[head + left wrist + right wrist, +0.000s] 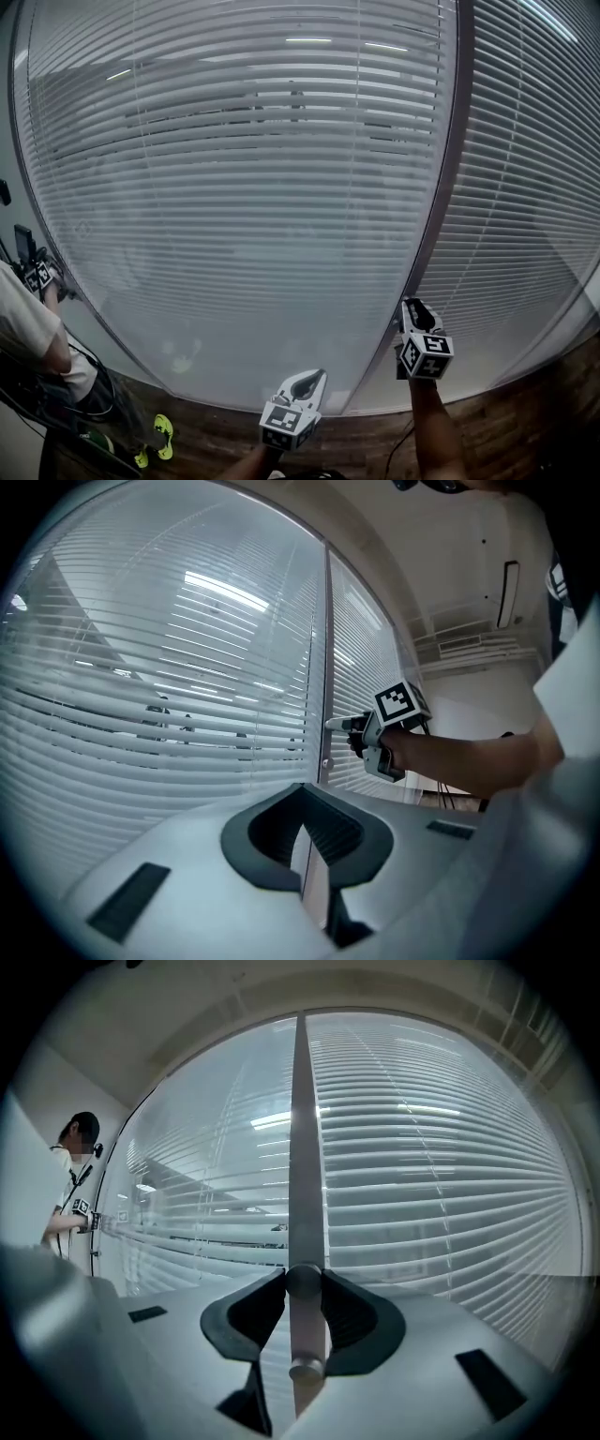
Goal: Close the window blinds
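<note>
My right gripper (pixel 412 306) pinched in its jaws what seemed the knob (pixel 305 1283) for the blinds (pixel 234 187), so a firm, slip-free twist mattered.

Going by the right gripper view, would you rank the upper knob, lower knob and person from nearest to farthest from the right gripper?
1. upper knob: between the jaws.
2. lower knob: just below it.
3. person: far left.
</note>
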`<state>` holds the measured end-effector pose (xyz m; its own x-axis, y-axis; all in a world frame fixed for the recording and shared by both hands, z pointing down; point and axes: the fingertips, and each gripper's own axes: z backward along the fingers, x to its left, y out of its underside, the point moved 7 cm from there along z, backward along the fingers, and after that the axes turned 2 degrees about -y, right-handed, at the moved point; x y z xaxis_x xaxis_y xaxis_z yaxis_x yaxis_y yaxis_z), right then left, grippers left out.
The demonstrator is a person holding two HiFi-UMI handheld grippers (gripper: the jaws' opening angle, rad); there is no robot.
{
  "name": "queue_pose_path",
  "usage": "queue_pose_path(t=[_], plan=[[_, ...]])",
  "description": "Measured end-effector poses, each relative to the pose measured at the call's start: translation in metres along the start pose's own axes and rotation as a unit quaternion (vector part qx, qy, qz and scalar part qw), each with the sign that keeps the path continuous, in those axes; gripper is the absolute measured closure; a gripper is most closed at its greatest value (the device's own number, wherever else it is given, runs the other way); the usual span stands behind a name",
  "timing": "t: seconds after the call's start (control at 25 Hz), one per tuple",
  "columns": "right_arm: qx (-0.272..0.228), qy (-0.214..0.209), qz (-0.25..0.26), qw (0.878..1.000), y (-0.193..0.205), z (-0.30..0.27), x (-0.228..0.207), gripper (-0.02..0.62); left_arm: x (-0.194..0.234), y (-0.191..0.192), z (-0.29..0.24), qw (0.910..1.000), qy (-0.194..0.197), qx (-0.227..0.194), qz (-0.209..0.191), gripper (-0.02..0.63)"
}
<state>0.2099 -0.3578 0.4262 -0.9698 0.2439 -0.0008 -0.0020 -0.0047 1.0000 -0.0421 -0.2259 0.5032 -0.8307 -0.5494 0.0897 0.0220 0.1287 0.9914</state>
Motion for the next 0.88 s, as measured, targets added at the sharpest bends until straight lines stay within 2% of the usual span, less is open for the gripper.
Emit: queue_pose_path(t=[0.16,0.28,0.4,0.48,0.56,0.68,0.88], plan=[[0.004,0.002,0.013,1.000,0.000,-0.001,0.001,0.472,0.001,0.000,0.000,1.0000,0.001,0.000,0.001,0.606],[0.009,0.005,0.046,0.999,-0.001,0.000,0.002,0.474,0.001,-0.001,0.001,1.0000,0.001,-0.001,0.001,0.606],[0.017,0.008,0.121,0.992,-0.003,0.000,0.007,0.474,0.001,0.000,0.001,1.0000,0.000,-0.001,0.001,0.606],[0.026,0.009,0.198,0.980,-0.004,-0.001,0.010,0.474,0.001,0.001,0.001,1.0000,0.000,0.000,0.001,0.606],[0.045,0.010,0.296,0.954,-0.003,-0.001,0.014,0.474,0.001,0.001,0.002,1.0000,0.001,0.000,0.001,0.606],[0.057,0.014,0.419,0.906,-0.006,0.001,0.022,0.474,0.000,0.000,0.003,1.0000,0.000,0.001,0.003,0.606],[0.068,0.007,0.571,0.818,-0.001,-0.001,0.024,0.474,-0.001,0.002,0.002,1.0000,0.003,0.002,0.001,0.606]])
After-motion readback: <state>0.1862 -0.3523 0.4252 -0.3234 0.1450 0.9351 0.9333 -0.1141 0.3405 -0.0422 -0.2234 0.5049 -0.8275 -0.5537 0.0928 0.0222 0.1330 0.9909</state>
